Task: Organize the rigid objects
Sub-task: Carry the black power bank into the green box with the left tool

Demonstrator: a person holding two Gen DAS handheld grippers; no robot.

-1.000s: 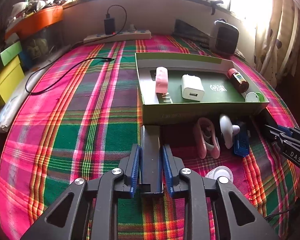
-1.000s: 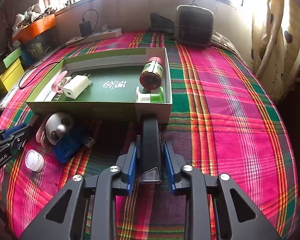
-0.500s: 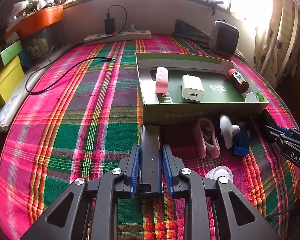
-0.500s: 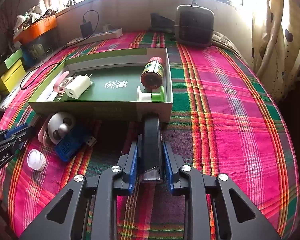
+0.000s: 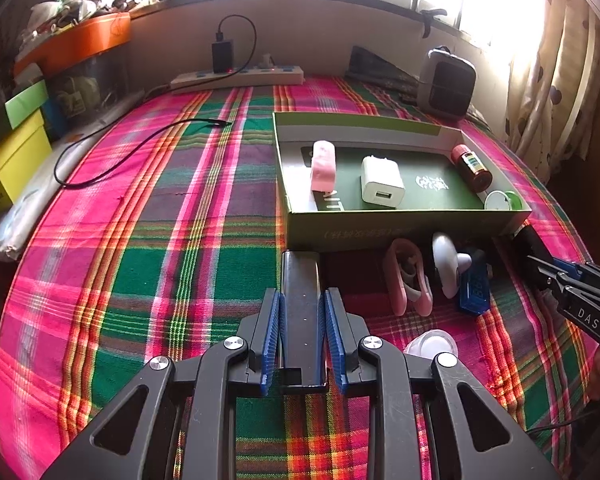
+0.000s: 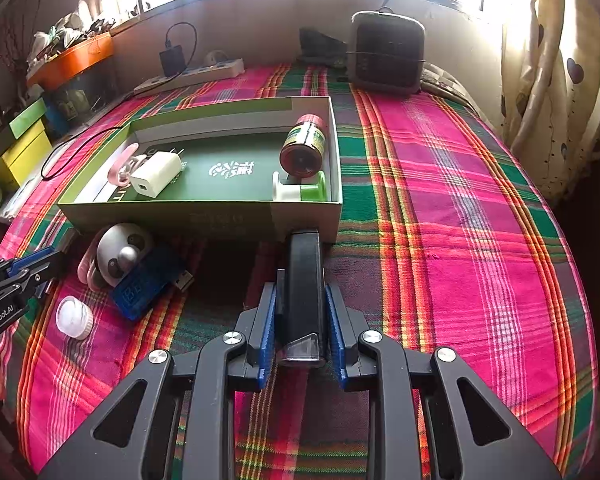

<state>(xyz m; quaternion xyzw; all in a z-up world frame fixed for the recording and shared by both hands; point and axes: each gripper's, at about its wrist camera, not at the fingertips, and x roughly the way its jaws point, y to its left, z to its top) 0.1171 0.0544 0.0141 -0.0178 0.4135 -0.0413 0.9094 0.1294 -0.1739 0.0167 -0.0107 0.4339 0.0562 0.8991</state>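
left wrist view matches a second ago: left tool [image 5: 302, 312] grips black bar [image 5: 300, 280].

"DAS" is printed in white on the right tongs [image 5: 540, 270], seen from the left wrist; "GenRobot.AI" runs along the left tongs [image 6: 40, 264], seen from the right wrist.

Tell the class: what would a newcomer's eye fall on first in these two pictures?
First, the bright plaid cloth covering the whole surface. Next, the green box at its middle, holding a white charger, a brown bottle and a pink clip. Then, close up, each gripper shut on a black bar: the left gripper and the right gripper, with loose bits lying on the cloth between them.
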